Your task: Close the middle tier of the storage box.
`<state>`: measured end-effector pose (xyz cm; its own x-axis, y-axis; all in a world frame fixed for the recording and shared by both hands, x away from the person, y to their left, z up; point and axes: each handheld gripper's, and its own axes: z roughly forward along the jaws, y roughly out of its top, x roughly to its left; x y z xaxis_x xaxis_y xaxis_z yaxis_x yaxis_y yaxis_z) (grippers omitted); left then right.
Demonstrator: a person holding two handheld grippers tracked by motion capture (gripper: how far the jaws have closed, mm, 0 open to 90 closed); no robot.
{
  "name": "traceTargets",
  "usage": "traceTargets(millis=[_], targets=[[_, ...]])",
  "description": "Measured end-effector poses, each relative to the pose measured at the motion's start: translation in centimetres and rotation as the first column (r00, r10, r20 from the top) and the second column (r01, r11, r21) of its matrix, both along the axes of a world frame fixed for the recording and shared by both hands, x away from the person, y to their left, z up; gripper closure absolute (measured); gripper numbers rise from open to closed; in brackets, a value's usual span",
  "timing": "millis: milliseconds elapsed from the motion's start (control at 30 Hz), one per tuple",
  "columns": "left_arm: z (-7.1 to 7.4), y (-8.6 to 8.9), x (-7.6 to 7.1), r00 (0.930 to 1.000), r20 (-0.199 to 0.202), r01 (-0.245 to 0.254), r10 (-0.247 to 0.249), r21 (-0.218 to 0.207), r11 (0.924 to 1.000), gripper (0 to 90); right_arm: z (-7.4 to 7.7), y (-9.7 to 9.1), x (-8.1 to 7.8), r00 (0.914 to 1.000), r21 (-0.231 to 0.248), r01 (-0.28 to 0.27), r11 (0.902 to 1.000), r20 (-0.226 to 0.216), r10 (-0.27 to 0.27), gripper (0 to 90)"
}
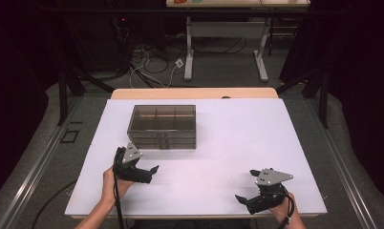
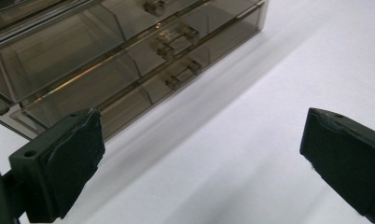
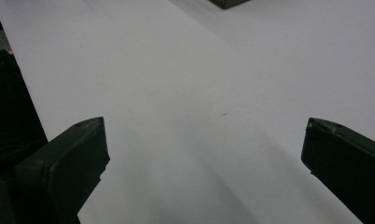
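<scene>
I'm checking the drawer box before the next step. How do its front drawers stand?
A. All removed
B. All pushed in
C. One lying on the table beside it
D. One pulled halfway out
B: the left gripper view shows the box with its drawer fronts flush, none sticking out.

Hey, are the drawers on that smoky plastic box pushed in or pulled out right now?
Pushed in. The drawer fronts sit flush with the front of the smoky plastic box, none sticking out over the white table.
</scene>
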<state>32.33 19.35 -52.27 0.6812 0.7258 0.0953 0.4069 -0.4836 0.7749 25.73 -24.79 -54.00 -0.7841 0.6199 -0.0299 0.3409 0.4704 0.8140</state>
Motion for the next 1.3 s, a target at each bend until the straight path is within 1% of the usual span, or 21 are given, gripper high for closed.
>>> traceTargets(millis=[33, 233, 300, 333, 367, 400, 433, 467, 533, 567, 633, 700, 833, 900, 967, 1067, 1167, 1267, 1300], targets=[[0.0, 0.0, -0.2, 1.0, 0.005, 0.003, -0.003, -0.002, 1.0, 0.0, 0.0, 0.0, 0.0, 1.0, 0.0, 0.0, 1.0, 0.001, 0.0, 0.0], [0.2, 0.1, -1.5, 0.9997, 0.004, 0.023, -0.023, -0.007, 0.9997, 0.0, 0.0, 0.0, 0.0, 1.0, -0.005, 0.0, 1.0, -0.002, 0.0, 0.0], [0.2, 0.1, -1.9, 0.9996, 0.001, 0.027, -0.027, -0.012, 0.9995, 0.0, -0.1, 0.1, 0.0, 1.0, 0.001, -0.001, 1.0, 0.007, 0.001, 0.0], [0.2, 0.1, -2.1, 0.9995, 0.003, 0.032, -0.032, -0.008, 0.9995, 0.0, -0.1, 0.1, 0.0, 1.0, 0.0, 0.0, 1.0, 0.006, 0.0, 0.0], [0.2, 0.1, -2.3, 0.9994, -0.004, 0.035, -0.035, -0.011, 0.9993, 0.0, -0.1, 0.1, 0.0, 1.0, 0.001, -0.003, 1.0, 0.004, 0.003, 0.0], [0.1, 0.1, -2.5, 0.9992, 0.001, 0.039, -0.039, -0.007, 0.9992, 0.0, -0.1, 0.1, 0.0, 1.0, 0.001, 0.004, 1.0, 0.007, -0.004, 0.0], [0.1, 0.1, -2.7, 0.9992, -0.007, 0.04, -0.04, -0.008, 0.9991, 0.0, -0.1, 0.1, 0.0, 1.0, -0.001, 0.007, 1.0, 0.007, -0.007, 0.0], [0.0, 0.1, -2.9, 0.999, -0.004, 0.044, -0.044, -0.007, 0.999, 0.0, -0.1, 0.1, 0.0, 1.0, 0.001, 0.0, 1.0, 0.001, 0.0, 0.0], [0.0, 0.1, -3.2, 0.9988, -0.01, 0.048, -0.048, -0.007, 0.9988, 0.0, -0.1, 0.1, 0.1, 1.0, 0.003, -0.003, 1.0, -0.001, 0.003, 0.0], [0.0, 0.1, -3.4, 0.9987, -0.007, 0.051, -0.051, -0.002, 0.9987, 0.0, 0.0, 0.0, 0.1, 1.0, -0.002, -0.004, 1.0, -0.005, 0.004, 0.0], [-0.1, 0.1, -3.7, 0.9985, -0.011, 0.054, -0.054, -0.009, 0.9985, 0.0, 0.0, 0.0, 0.1, 1.0, 0.006, 0.0, 1.0, -0.007, 0.0, 0.0], [-0.1, 0.2, -4.0, 0.9985, -0.005, 0.054, -0.054, -0.018, 0.9984, 0.0, 0.0, -0.1, 0.0, 0.9999, 0.009, 0.003, 1.0, -0.016, -0.003, 0.0], [-0.2, 0.4, -4.7, 0.9987, 0.005, 0.052, -0.052, -0.029, 0.9982, 0.0, 0.0, 0.0, 0.0, 0.9999, 0.016, 0.004, 0.9999, -0.01, -0.004, 0.0], [-0.3, 0.4, -5.0, 0.9986, 0.005, 0.052, -0.052, -0.024, 0.9984, 0.0, 0.0, 0.0, 0.1, 0.9999, 0.013, 0.008, 0.9999, -0.011, -0.008, 0.0], [-0.3, 0.5, -5.3, 0.9986, 0.017, 0.051, -0.05, -0.021, 0.9985, 0.0, 0.0, 0.0, 0.1, 1.0, 0.009, 0.003, 1.0, -0.008, -0.003, 0.0], [-0.2, 0.8, -5.7, 0.9987, 0.021, 0.046, -0.046, -0.023, 0.9987, 0.0, 0.0, 0.0, 0.1, 1.0, 0.003, -0.003, 1.0, -0.01, 0.003, 0.0], [-0.4, 1.0, -6.0, 0.999, 0.015, 0.043, -0.043, -0.028, 0.9987, 0.0, -0.1, 0.1, 0.1, 1.0, 0.008, -0.002, 1.0, -0.005, 0.002, 0.0], [-0.6, 1.2, -6.3, 0.9989, 0.005, 0.046, -0.046, -0.021, 0.9987, 0.0, -0.1, 0.1, 0.1, 1.0, 0.006, 0.002, 1.0, -0.004, -0.002, 0.0], [-0.6, 1.3, -6.4, 0.9989, 0.01, 0.046, -0.046, -0.014, 0.9989, 0.0, -0.1, 0.1, 0.1, 0.9999, 0.001, -0.002, 1.0, -0.011, 0.002, 0.0]])
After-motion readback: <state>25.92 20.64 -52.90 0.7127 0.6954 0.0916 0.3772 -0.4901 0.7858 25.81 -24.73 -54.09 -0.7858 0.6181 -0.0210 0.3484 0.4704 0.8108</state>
